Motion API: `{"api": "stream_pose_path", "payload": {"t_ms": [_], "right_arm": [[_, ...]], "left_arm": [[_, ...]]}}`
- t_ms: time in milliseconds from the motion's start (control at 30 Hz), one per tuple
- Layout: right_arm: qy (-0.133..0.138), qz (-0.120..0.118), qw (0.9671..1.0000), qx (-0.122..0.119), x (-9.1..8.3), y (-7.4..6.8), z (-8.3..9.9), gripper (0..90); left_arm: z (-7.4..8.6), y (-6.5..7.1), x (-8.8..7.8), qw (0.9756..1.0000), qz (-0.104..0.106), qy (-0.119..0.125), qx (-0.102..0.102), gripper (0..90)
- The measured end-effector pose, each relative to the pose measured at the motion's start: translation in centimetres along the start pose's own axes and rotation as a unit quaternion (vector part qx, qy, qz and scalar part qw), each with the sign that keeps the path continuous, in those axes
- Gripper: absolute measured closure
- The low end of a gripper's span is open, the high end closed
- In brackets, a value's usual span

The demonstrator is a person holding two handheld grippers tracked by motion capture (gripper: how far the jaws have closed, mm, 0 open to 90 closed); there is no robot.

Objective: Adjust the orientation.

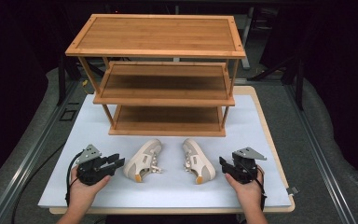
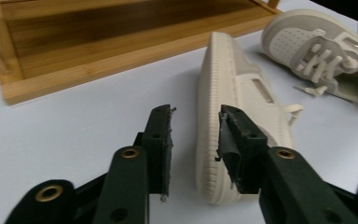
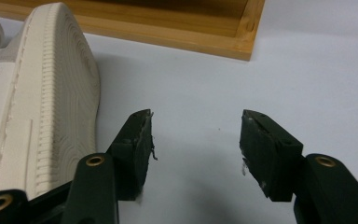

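High view: left tongs (image 1: pixel 117 163), right tongs (image 1: pixel 223 164) flank shoes (image 1: pixel 143 160) before rack (image 1: pixel 168 116). Both tongs spread, empty; left half-closed. Right gripper view crops sole (image 3: pixel 51 93).

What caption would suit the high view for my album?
Two hand-held grippers, left gripper and right gripper, flank two beige sneakers before a bamboo rack.

A three-tier wooden rack (image 1: pixel 161 100) stands on a white mat (image 1: pixel 88 121).

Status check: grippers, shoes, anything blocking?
Left gripper open at left shoe, nothing gripped. Right gripper open beside right shoe. Rack behind, path clear.
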State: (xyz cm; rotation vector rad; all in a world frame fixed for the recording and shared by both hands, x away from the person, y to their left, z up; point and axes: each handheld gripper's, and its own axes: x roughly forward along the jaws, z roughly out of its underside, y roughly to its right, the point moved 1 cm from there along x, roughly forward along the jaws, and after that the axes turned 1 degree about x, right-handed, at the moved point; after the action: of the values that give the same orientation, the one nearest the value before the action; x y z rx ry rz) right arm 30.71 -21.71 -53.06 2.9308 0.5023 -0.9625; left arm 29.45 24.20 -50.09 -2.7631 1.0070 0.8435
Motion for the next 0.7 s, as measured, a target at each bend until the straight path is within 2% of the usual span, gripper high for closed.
{"api": "stream_pose_path", "payload": {"t_ms": [267,467,700], "right_arm": [[-0.001,-0.007,1.0000,0.001,0.1,0.0,0.0,45.2],[-0.001,-0.009,1.0000,0.004,0.1,0.0,0.0,45.8],[0.001,-0.008,0.9999,0.010,0.0,0.2,0.0,46.4]], "left_arm": [[0.0,0.8,0.5,0.9998,0.010,-0.012,0.012,81.9],[-0.1,1.2,0.9,0.9997,0.014,-0.011,0.019,84.6],[0.0,1.6,1.4,0.9991,0.019,-0.025,0.028,86.0]]}}
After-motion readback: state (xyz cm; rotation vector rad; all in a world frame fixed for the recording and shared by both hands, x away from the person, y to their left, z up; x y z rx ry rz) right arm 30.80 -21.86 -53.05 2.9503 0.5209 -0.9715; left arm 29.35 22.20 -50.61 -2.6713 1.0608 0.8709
